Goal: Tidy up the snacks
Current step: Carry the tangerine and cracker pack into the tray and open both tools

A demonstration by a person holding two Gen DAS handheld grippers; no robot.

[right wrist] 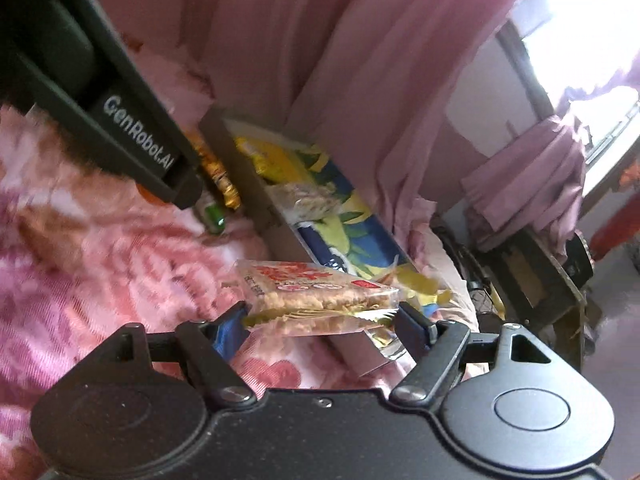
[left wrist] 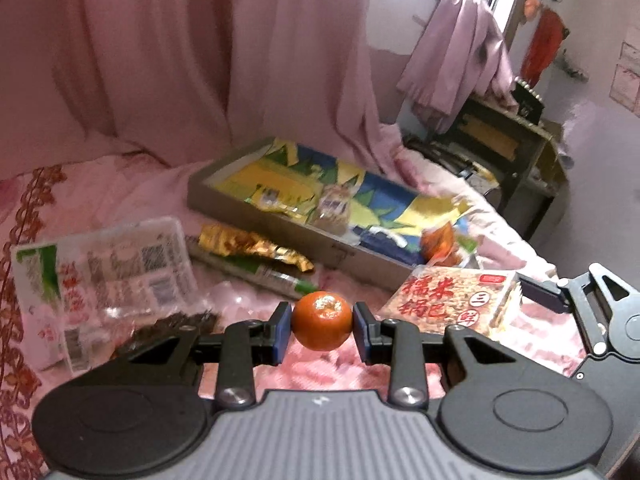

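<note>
The left gripper (left wrist: pixel 322 326) pinches a mandarin (left wrist: pixel 322 320); the right gripper (right wrist: pixel 322 316) clamps a rice-cracker packet (right wrist: pixel 316 294) flat, long axis across its fingers. The cardboard box (left wrist: pixel 280 236) lies ahead of both on the bed, its near right corner closest to the right gripper.

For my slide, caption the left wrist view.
Left gripper clamps a small orange mandarin above a pink floral blanket, short of the grey cardboard snack tray.

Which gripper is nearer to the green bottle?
Left. The left gripper, shut on the mandarin, sits just before the green bottle; the right gripper grips the rice cracker pack farther away.
</note>
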